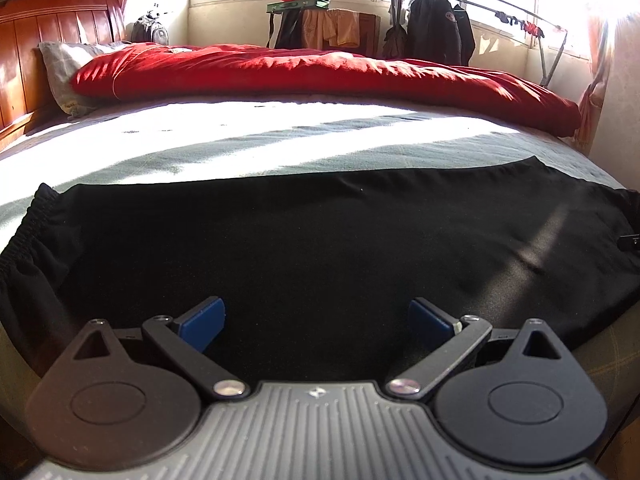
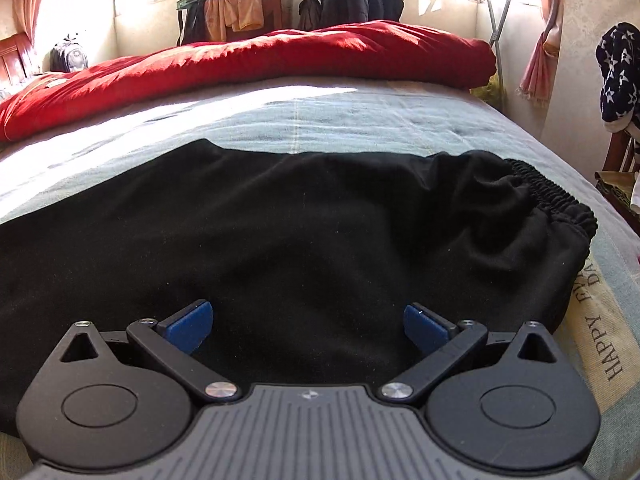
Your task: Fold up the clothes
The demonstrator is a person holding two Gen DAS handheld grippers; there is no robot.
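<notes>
A black garment [image 1: 304,240] lies spread flat across the near part of the bed, with a gathered elastic band at its left end [image 1: 28,224]. In the right wrist view the same black garment [image 2: 280,232] shows an elastic band at its right end [image 2: 560,204]. My left gripper [image 1: 316,320] is open just above the garment's near edge, blue pads [image 1: 204,316] wide apart and holding nothing. My right gripper [image 2: 308,324] is likewise open over the near edge, its blue pads [image 2: 424,326] spread with only cloth below.
A pale grey-green bedsheet [image 1: 240,148] covers the bed, with a red quilt [image 1: 304,72] rolled along the far side. A wooden headboard [image 1: 44,52] and pillow stand at left. A clothes rack with dark jackets [image 1: 436,28] is by the window. Star-patterned cloth [image 2: 618,72] hangs at right.
</notes>
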